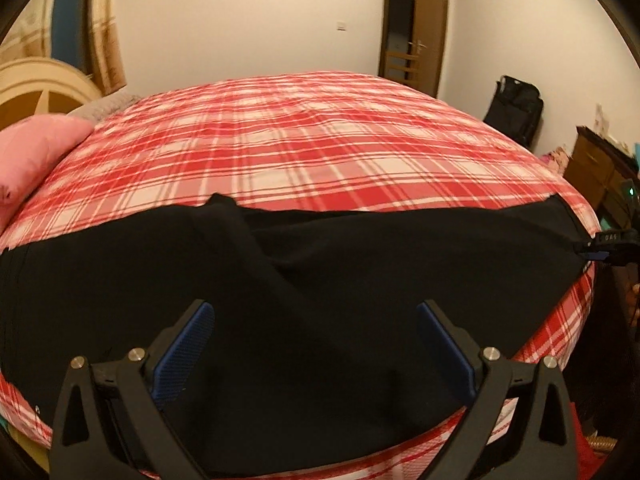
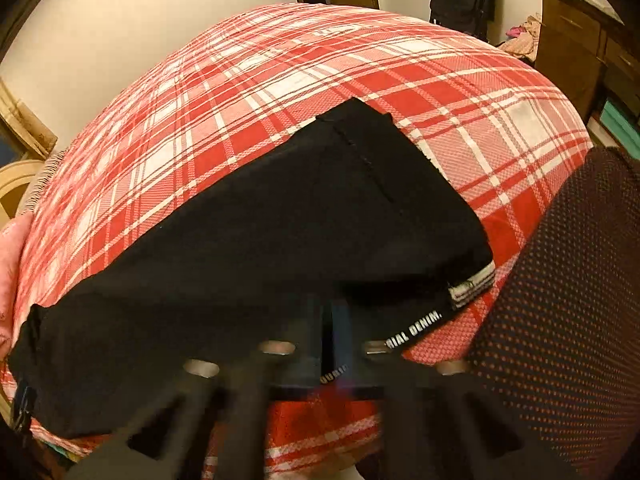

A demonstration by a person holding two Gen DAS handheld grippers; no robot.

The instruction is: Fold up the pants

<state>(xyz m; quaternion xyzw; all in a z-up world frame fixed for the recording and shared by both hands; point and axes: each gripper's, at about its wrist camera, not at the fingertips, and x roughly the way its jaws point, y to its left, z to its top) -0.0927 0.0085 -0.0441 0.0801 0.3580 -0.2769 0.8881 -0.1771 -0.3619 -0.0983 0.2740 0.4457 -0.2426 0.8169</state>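
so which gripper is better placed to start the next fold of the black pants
Right, probably. The right gripper is shut on the pants at the waistband edge, so it could carry that end over. The left gripper hangs open above the cloth, gripping nothing.

Right gripper [image 2: 334, 336] fingers pinching black pants [image 2: 256, 240] waistband, plaid bedspread [image 2: 280, 80]

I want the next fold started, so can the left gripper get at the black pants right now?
Probably yes. The left gripper is open directly over the black pants, with nothing between its blue pads and the fabric on the plaid bed. The right gripper is shut on the waistband, off to the side.
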